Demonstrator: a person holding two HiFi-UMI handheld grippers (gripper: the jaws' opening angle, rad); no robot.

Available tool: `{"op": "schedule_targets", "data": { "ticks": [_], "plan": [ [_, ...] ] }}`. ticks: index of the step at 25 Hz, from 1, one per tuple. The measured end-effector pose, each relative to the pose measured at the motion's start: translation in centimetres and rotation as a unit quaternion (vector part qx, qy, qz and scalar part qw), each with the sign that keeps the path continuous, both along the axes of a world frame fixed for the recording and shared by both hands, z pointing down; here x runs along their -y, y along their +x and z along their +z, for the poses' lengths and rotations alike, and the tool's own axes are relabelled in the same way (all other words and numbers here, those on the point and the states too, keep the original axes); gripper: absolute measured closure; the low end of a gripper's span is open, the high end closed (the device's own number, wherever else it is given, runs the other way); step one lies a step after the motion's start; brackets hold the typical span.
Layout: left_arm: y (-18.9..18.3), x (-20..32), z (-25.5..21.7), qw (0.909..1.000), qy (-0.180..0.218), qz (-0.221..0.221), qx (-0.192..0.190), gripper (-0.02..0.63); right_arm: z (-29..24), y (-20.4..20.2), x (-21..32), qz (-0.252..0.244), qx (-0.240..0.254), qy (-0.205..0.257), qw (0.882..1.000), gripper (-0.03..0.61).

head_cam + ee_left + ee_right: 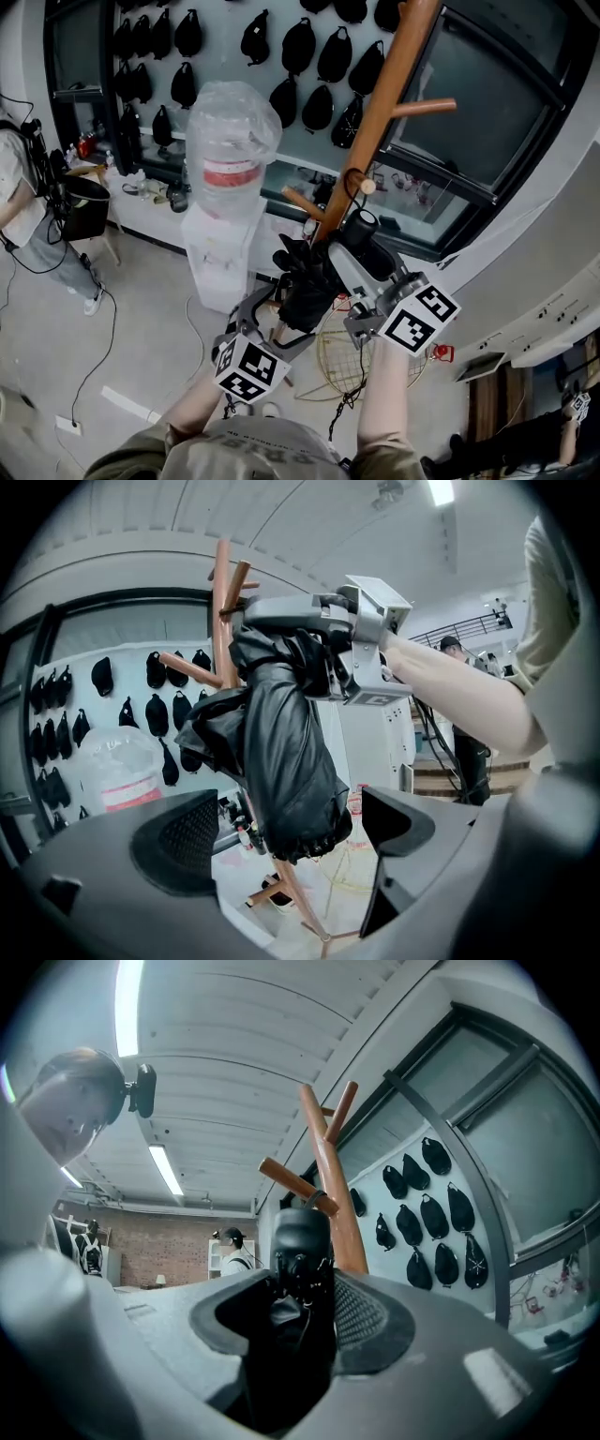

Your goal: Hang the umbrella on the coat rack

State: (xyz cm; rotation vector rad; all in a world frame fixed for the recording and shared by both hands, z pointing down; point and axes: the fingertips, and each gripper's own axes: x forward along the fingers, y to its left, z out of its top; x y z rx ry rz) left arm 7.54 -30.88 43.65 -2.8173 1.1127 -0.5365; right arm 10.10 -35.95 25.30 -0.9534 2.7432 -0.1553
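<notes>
Hanging is reaching its last step: the right gripper [298, 1312] is pinching the folded black umbrella [281, 761] near its handle, and its strap [314, 1199] seems looped over a peg [292, 1183] of the coat rack [386, 94]. The left gripper [286, 832] is holding its jaws spread, touching nothing. Next, the right should be easing its grip open.

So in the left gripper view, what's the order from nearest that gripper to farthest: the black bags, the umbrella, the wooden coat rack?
1. umbrella, hanging just in front, centre.
2. coat rack, upright close behind it.
3. black bags, on the far wall, left.
</notes>
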Motion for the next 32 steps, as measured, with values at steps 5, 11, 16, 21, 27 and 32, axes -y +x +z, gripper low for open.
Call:
{"op": "schedule_targets", "data": {
  "ticks": [5,11,16,21,27,32],
  "plan": [
    [-0.5,-0.6,0.3,0.9998,-0.014,-0.005,-0.015,0.155,1.8,0.2,0.8,0.015,-0.016,-0.013,1.0,0.382],
    [-0.7,-1.1,0.9,0.9991,-0.033,-0.005,-0.027,0.155,3.1,-0.1,1.7,0.025,-0.021,-0.026,0.999,0.382],
    [-1.6,-0.6,1.4,0.9983,-0.046,-0.017,-0.031,0.155,4.4,-0.4,2.7,0.05,-0.053,-0.027,0.997,0.38],
    [-1.2,-0.8,2.1,0.9967,-0.066,-0.014,-0.045,0.155,4.9,-0.3,3.0,0.061,-0.06,-0.024,0.996,0.376],
    [-1.7,-0.7,2.3,0.996,-0.073,-0.02,-0.049,0.155,5.2,-0.4,3.4,0.095,-0.077,-0.01,0.992,0.367],
    [-1.7,-0.6,2.4,0.9953,-0.078,-0.026,-0.051,0.155,5.2,-0.5,3.4,0.106,-0.088,0.004,0.99,0.355]
  ]
}}
